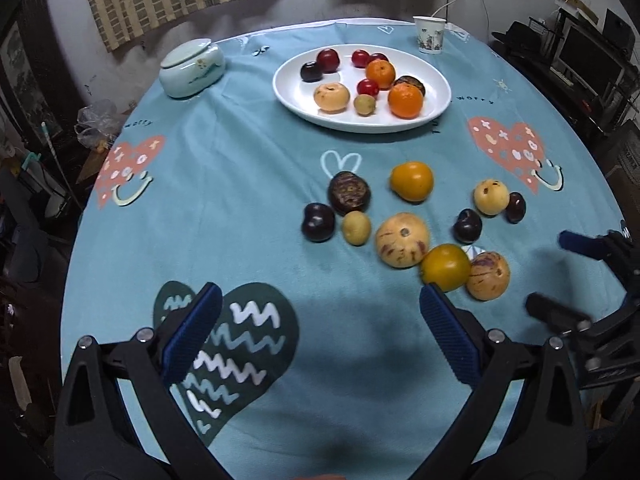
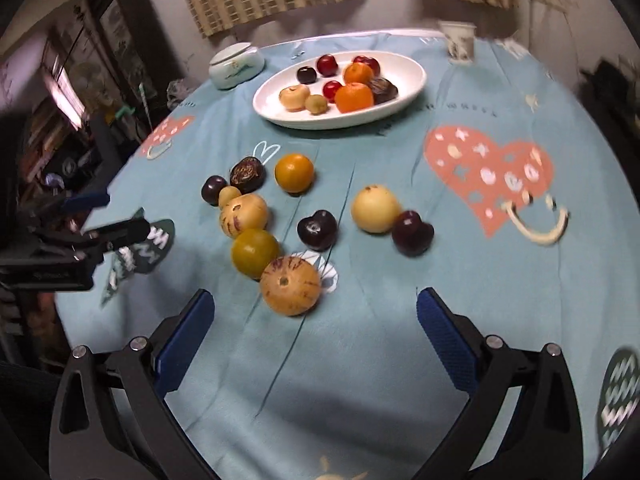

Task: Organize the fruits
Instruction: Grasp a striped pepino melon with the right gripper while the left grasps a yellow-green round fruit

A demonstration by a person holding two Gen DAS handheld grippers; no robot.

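Fruits (image 2: 290,286) loose mid-frame on the blue cloth (image 2: 400,360), more already on the white plate (image 1: 400,124) at upper centre. Best to centre on the striped fruit, descend squarely, squeeze gently. Right tongs (image 2: 312,322) spread wide, empty, striped fruit just ahead. Left tongs (image 1: 320,318) likewise spread, fruit ahead toward right

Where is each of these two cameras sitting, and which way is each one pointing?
Left wrist: sits on the left gripper, looks down across the table at scattered fruit; its own open blue fingers frame the view, the right gripper at the right edge.
Right wrist: sits on the right gripper, open, above the striped fruit; left gripper at the left edge.
Shared: white plate of fruit, paper cup, lidded jar.
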